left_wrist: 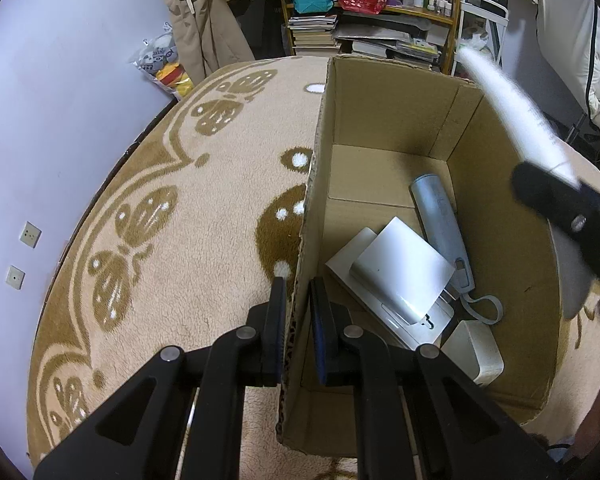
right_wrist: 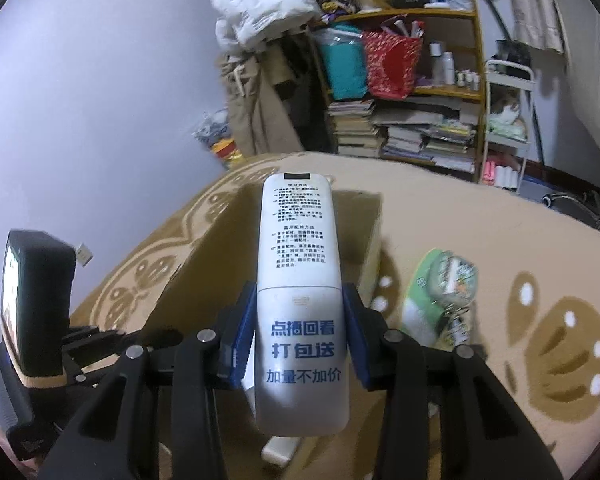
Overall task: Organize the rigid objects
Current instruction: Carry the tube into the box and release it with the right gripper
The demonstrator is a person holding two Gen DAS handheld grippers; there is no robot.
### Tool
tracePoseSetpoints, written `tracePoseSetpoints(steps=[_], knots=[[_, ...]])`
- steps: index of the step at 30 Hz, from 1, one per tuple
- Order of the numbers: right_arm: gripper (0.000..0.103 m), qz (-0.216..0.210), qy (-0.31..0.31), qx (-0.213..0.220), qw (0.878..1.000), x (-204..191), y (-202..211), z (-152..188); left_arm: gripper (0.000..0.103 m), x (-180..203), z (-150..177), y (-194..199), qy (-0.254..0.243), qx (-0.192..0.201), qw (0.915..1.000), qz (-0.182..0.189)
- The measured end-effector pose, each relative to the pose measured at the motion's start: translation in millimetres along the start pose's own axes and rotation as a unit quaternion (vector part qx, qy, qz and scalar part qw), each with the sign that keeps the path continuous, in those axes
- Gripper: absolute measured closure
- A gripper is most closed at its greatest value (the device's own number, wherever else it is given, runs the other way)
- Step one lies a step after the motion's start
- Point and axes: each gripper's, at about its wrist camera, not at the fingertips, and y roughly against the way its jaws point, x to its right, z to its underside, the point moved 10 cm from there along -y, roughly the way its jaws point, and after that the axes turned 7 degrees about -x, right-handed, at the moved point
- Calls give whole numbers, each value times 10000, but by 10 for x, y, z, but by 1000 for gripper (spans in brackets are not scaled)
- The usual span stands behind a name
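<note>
White remote (right_wrist: 300, 280) above cardboard box (left_wrist: 384, 100)

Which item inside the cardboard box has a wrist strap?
The grey cylindrical device along the cardboard box's far-right side; its looped strap trails beside the flat white boxes.

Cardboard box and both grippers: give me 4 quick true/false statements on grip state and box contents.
1. The left gripper is clamped on the cardboard box wall. True.
2. The right gripper is empty. False: it grips a white remote.
3. The box is empty. False: a silver bottle and white boxes lie inside.
4. A green package lies on the blanket outside the box. True.
</note>
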Motion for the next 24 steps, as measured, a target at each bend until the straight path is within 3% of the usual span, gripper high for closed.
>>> tracePoseSetpoints(steps=[15, 24], knots=[[59, -296, -11, -170, 9994, -133, -112, 119, 91, 1, -14, 1, 143, -13, 9999, 95], [58, -210, 119, -357, 9991, -193, -211, 193, 91, -8, -13, -10, 114, -4, 9999, 102]])
